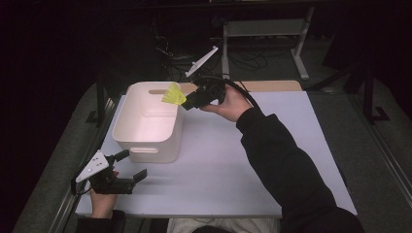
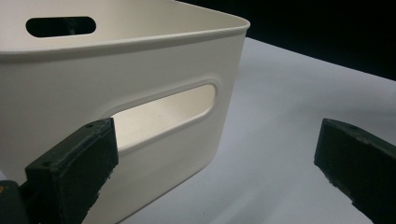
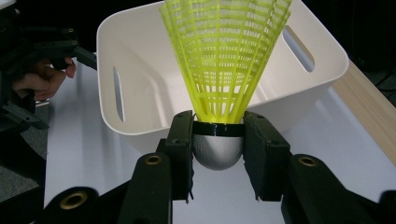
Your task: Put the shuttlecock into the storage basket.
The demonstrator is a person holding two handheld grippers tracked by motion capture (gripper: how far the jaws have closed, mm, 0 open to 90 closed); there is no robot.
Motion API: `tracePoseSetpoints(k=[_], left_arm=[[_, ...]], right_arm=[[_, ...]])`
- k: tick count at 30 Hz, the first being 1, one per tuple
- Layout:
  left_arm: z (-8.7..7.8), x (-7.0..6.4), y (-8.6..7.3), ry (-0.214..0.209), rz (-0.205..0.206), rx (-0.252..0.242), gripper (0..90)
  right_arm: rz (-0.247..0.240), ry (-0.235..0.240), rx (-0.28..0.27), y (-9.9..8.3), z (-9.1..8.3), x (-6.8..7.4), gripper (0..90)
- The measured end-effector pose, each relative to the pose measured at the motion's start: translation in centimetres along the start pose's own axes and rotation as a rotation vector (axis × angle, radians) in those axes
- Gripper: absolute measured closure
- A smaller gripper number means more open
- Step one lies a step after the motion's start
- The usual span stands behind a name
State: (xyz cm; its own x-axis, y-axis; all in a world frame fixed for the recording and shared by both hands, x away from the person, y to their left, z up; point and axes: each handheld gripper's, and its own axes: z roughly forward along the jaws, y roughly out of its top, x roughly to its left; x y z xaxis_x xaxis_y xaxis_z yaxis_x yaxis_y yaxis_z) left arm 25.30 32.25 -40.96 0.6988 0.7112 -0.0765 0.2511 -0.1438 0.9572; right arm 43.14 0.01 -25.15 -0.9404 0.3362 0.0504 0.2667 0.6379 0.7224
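1. A yellow shuttlecock (image 3: 223,60) is being held in the right gripper (image 3: 217,149), whose jaws are being pressed against the two sides of the silver cork (image 3: 217,151), with the black band just above them.
2. The skirt is being pointed up and away from the jaws in the right gripper view, fanning out in front of the white bin (image 3: 140,51).
3. In the high view, the shuttlecock (image 1: 174,94) is being held above the bin's (image 1: 148,141) far right corner, over the rim, with the right gripper (image 1: 190,102) just beside that rim on the outside.
4. The bin is being carried by the white table (image 1: 233,160), near its far left corner; a strip of bare wood (image 1: 272,86) is being shown along the table's far edge.
5. The right hand (image 1: 229,103) is being reached in from the near right, its arm covered by a dark sleeve (image 1: 286,165).
6. The left gripper (image 1: 131,164) is being held low near the table's near left corner, its jaws spread wide with nothing between them.
7. In the left gripper view, those jaws are being aimed at the bin's (image 2: 140,60) near wall and its handle slot (image 2: 163,114); one jaw is being seen in front of the wall, though whether it is being touched cannot be told.
8. The left hand (image 1: 103,201) is being kept at the near edge.
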Motion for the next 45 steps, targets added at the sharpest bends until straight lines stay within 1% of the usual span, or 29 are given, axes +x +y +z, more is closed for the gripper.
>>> tracePoseSetpoints(k=[12, 15, 23, 24, 25, 26, 27, 28, 34, 45], left_arm=[[0.0, 0.0, 0.0, -0.001, 0.002, -0.001, 0.0], [0.0, 0.0, 0.0, -0.001, 0.003, -0.002, 0.0], [0.0, 0.0, 0.0, -0.001, 0.001, -0.003, 0.0], [0.0, 0.0, 0.0, -0.001, 0.002, -0.002, 0.0], [0.0, 0.0, 0.0, -0.002, 0.002, -0.002, 0.0], [0.0, 0.0, 0.0, -0.002, 0.001, -0.003, 0.0], [0.0, 0.0, 0.0, -0.002, 0.000, -0.003, 0.0], [0.0, 0.0, 0.0, -0.002, 0.000, -0.003, 0.0], [0.0, 0.0, 0.0, -0.002, -0.001, -0.002, 0.0], [0.0, 0.0, 0.0, -0.003, 0.000, -0.002, 0.0]], right_arm=[[-0.031, 0.033, 0.003, 1.6, 1.4, 1.2, 63.9], [-0.032, 0.038, 0.005, 1.8, 1.7, 1.4, 63.9], [-0.053, 0.066, 0.008, 2.6, 3.0, 2.4, 63.9], [-0.059, 0.072, 0.012, 2.7, 3.4, 2.7, 63.9], [-0.059, 0.072, 0.012, 2.7, 3.4, 2.7, 63.9], [-0.063, 0.076, 0.020, 2.7, 3.9, 2.8, 63.9], [-0.063, 0.076, 0.020, 2.7, 3.9, 2.8, 63.9], [-0.064, 0.082, 0.021, 2.7, 4.3, 3.0, 63.9], [-0.065, 0.091, 0.032, 2.6, 5.0, 3.2, 63.9], [-0.060, 0.116, 0.039, 1.8, 6.5, 3.4, 63.8]])
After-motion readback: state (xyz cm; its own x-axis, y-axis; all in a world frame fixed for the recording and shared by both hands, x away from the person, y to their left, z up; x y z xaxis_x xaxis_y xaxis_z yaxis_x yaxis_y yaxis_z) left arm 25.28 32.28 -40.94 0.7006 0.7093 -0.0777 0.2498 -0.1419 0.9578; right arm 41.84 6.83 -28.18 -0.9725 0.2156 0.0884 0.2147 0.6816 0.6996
